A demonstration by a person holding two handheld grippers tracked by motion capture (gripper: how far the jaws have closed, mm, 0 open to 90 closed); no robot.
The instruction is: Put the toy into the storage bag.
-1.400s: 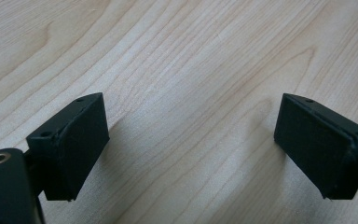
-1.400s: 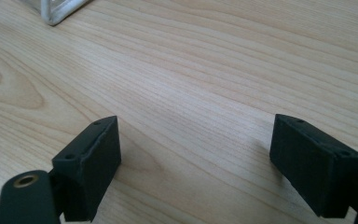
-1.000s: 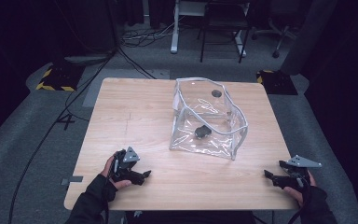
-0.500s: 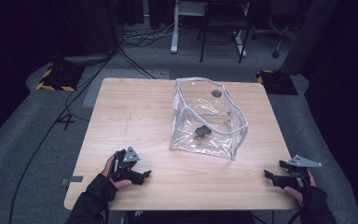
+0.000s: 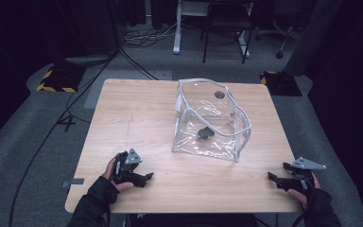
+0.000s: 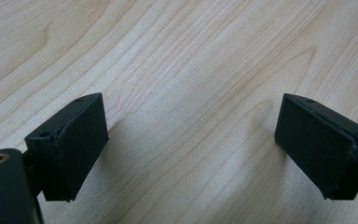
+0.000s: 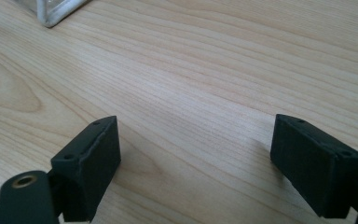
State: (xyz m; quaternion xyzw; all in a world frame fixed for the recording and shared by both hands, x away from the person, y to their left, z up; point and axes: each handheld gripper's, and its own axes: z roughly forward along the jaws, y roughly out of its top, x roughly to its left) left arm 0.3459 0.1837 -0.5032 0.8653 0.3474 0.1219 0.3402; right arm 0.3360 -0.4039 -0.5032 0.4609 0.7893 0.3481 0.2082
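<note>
1. The left gripper (image 5: 144, 178) rests near the front left corner of the desk (image 5: 137, 118), jaws apart and empty; the left gripper view has bare wood grain between its two black pads (image 6: 74, 140).
2. The right gripper (image 5: 272, 177) sits near the front right corner, jaws likewise spread with nothing between them, as the right gripper view confirms.
3. A clear plastic zip pouch (image 5: 210, 120) with a pale trimmed rim stands toward the middle of the desk, closer to the back edge and well apart from both grippers. One corner of it (image 7: 51, 11) shows at the top left of the right gripper view.
4. The step in hand looks like the approach to the pouch. To do it well, each hand should likely come in from its own side and pinch the stiff trimmed rim rather than the slack clear wall, which would probably buckle or slip.
5. A small dark object (image 5: 204, 133) lies inside the pouch on its floor; what it is cannot be made out.
6. A round dark spot (image 5: 220, 94) shows at the pouch's far wall; whether it is a snap, a hole or something inside is unclear.
7. Whether the pouch's top is zipped or open is hard to judge through the glare.
</note>
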